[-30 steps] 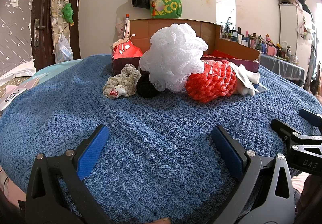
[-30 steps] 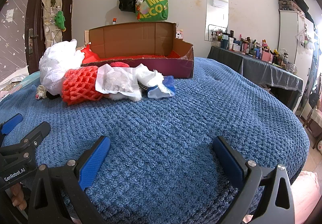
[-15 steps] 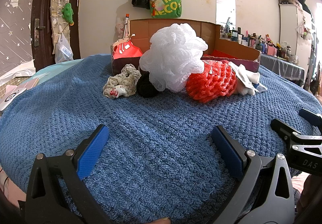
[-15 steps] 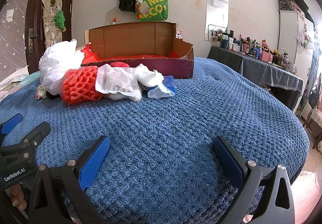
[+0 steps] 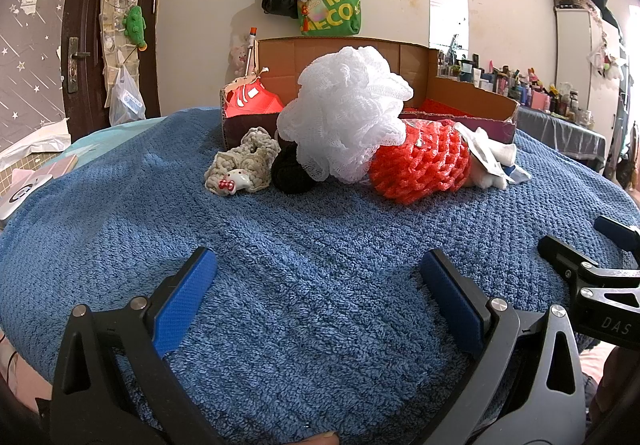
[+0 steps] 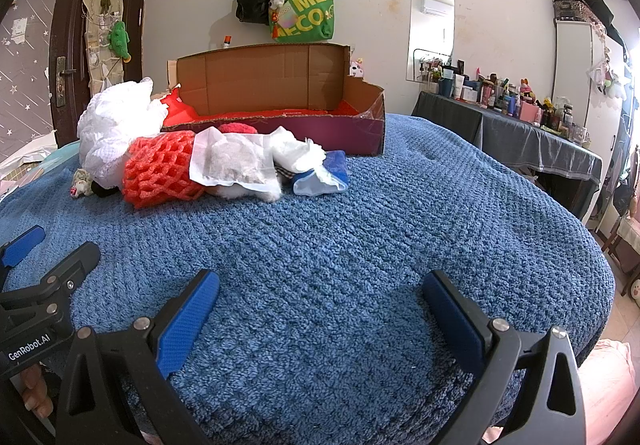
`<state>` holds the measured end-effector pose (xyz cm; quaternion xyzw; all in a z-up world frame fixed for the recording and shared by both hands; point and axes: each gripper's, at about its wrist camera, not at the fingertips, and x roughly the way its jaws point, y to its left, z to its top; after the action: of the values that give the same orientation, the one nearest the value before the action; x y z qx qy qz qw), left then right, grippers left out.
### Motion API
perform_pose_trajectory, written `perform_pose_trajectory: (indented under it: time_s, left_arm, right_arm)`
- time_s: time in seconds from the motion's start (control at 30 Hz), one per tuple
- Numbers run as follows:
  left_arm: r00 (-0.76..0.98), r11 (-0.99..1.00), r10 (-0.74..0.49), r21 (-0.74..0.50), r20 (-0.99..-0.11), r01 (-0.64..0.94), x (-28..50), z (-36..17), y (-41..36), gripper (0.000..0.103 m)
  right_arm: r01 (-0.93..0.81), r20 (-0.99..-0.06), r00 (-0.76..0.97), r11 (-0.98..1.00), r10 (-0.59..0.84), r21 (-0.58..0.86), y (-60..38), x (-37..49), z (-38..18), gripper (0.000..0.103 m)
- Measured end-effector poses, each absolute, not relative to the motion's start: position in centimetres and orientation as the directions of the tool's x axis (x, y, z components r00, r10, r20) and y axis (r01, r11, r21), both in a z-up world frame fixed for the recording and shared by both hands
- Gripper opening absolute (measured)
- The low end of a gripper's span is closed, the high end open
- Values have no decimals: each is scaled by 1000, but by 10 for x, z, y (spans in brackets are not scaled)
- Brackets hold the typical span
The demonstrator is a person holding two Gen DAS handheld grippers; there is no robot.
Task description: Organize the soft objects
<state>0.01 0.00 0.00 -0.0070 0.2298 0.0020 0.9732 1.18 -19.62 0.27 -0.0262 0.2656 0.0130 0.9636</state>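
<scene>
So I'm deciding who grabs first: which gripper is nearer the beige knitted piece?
Left. The left gripper, open, faces the beige knitted piece almost head-on across the blue blanket. From the right gripper it sits far off to the left, behind the pile's end.

A thick blue terry blanket (image 6: 360, 229) covers the bed, its looped pile nubbly and matt. On it lies a white bath pouf (image 5: 346, 113) of fine gathered plastic mesh, airy and faintly shiny, beside an orange-red foam net (image 5: 420, 173) with open, spongy cells. A beige knitted piece (image 5: 250, 161) looks woolly and rough. A flat white sachet (image 6: 232, 161) seems papery. The cardboard box (image 6: 264, 85) is matt brown inside, glossier purple outside. Each claw, left (image 5: 320, 297) and right (image 6: 322, 309), has matt black plastic arms, bright metal rivets and textured blue rubbery pads (image 6: 188, 321).
</scene>
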Motion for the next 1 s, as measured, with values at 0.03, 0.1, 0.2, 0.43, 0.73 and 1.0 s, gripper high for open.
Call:
perform_pose_trajectory:
  time_s: [0.03,0.1,0.2,0.43,0.73,1.0]
  left_arm:
    - [894,1000,1,-13,-447,-7,0,0,0,103]
    - [894,1000,1,-13,-448,-7,0,0,0,103]
    - [894,1000,1,-13,-448,-7,0,0,0,103]
    - [894,1000,1,-13,-448,-7,0,0,0,103]
    - [893,1000,-12,-19,-451,5,0,10,2,103]
    - [894,999,-14,-35,-448,-1,10,27,12,103]
  right_arm:
    - [-39,-513,859,998,11,-44,-196,12,3,103]
    - [-39,-512,859,998,11,-43,-196,12,3,103]
    - [-39,-513,859,998,11,-44,-196,12,3,103]
    - [-39,-512,859,998,11,-44,-196,12,3,103]
    - [-40,-519,854,999,18,-31,-192,12,-1,103]
    - [-46,-527,849,999,42,5,-202,28,20,103]
